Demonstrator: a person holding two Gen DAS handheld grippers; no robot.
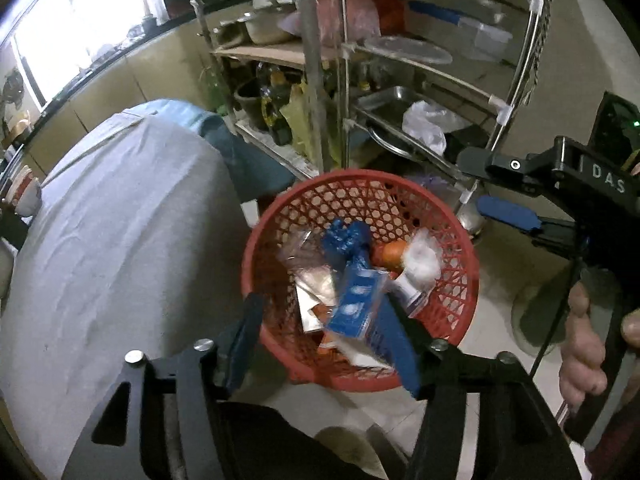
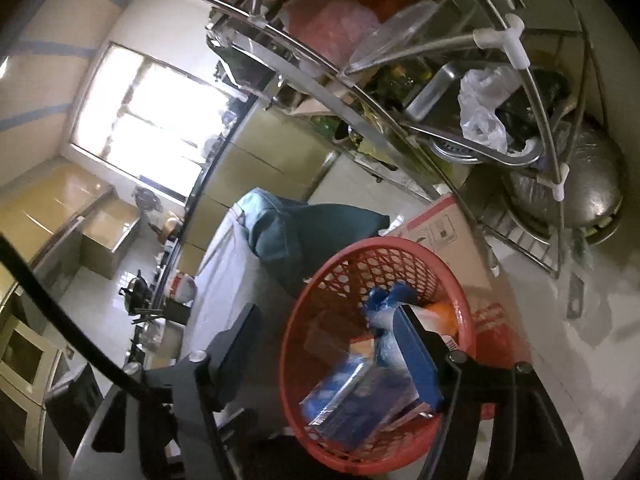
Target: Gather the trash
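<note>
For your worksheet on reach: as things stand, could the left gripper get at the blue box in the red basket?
Probably yes. The left gripper hangs open right over the red basket, whose top is uncovered, and the blue box lies on top of the other trash between the fingers' line. Nothing visible blocks the way down.

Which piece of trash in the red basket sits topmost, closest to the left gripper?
The blue carton, lying tilted over the clear wrappers in the red basket, unlike the orange ball deeper behind it.

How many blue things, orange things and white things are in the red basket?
In the red basket, as far as the blur allows:
Blue: 2, crumpled blue wrapper and blue packet
Orange: 1, orange ball
White: 1, white wad
Total: 4
</note>
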